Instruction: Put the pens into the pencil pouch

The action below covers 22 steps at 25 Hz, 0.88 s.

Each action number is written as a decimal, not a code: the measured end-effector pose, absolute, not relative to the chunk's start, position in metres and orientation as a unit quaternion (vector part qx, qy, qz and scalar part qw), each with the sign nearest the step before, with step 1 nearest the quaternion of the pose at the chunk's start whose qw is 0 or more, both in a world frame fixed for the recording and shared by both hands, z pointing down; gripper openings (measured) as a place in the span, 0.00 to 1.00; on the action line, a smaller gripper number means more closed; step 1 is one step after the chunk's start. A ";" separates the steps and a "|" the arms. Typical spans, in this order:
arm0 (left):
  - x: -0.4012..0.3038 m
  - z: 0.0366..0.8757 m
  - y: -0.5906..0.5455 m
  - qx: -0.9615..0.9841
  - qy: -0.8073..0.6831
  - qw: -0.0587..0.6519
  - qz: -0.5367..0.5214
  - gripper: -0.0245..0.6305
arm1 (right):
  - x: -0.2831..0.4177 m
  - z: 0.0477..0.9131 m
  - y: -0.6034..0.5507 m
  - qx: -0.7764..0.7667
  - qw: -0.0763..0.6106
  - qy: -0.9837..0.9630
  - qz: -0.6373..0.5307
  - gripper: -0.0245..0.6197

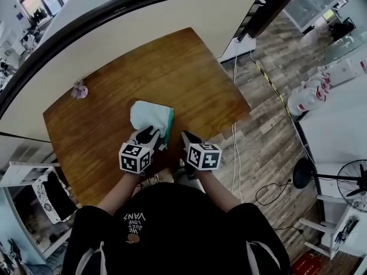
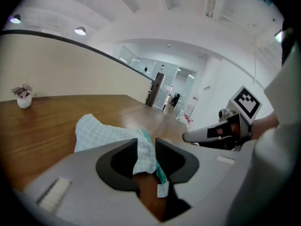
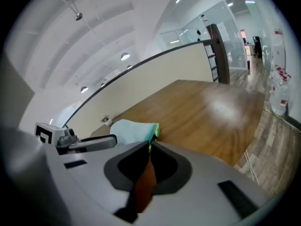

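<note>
Two faults are possible: my left gripper (image 2: 146, 147), spread around the near corner of the pouch (image 1: 150, 116) at mid-table (image 1: 189, 79), could drag it sideways, and my right gripper (image 3: 146, 147), pressed together empty just right, finds no pens showing.

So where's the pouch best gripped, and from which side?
The near corner of the pouch, beside its green zipper edge, coming from the person's side. It lies flat on the table, so only that thin fabric edge offers purchase. The left gripper's open jaws straddle it now.
</note>
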State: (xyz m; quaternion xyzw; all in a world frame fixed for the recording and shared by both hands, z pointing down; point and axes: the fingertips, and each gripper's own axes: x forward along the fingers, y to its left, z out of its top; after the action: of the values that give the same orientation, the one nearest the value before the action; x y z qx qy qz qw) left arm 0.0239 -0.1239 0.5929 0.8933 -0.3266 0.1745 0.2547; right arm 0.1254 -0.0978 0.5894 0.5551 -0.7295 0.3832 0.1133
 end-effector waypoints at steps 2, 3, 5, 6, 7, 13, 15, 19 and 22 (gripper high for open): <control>0.016 0.585 -0.123 0.896 -0.329 0.247 0.167 0.19 | 0.121 0.578 -0.095 0.561 0.110 -0.733 0.367 0.08; 0.012 0.581 -0.122 0.897 -0.330 0.243 0.164 0.19 | 0.119 0.572 -0.094 0.564 0.108 -0.736 0.359 0.08; 0.002 0.573 -0.120 0.898 -0.335 0.235 0.159 0.19 | 0.112 0.560 -0.092 0.566 0.098 -0.742 0.345 0.07; -0.004 0.570 -0.119 0.899 -0.337 0.230 0.159 0.19 | 0.108 0.555 -0.090 0.566 0.092 -0.745 0.340 0.07; -0.008 0.567 -0.118 0.900 -0.339 0.224 0.159 0.19 | 0.104 0.549 -0.089 0.566 0.085 -0.748 0.335 0.07; -0.028 0.539 -0.104 0.916 -0.328 0.174 0.150 0.11 | 0.082 0.521 -0.081 0.566 0.067 -0.762 0.307 0.06; -0.035 0.531 -0.099 0.920 -0.324 0.166 0.144 0.09 | 0.075 0.514 -0.078 0.567 0.065 -0.765 0.298 0.06; -0.047 0.523 -0.088 0.925 -0.315 0.161 0.136 0.06 | 0.063 0.505 -0.070 0.573 0.067 -0.768 0.280 0.06; -0.056 0.520 -0.080 0.926 -0.314 0.162 0.135 0.06 | 0.056 0.502 -0.064 0.575 0.068 -0.768 0.273 0.06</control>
State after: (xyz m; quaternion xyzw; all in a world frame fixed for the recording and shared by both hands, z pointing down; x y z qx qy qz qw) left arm -0.0555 -0.0803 0.5200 0.9257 -0.3142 0.1348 0.1616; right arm 0.0562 -0.0635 0.5017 0.5751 -0.7683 0.2725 0.0681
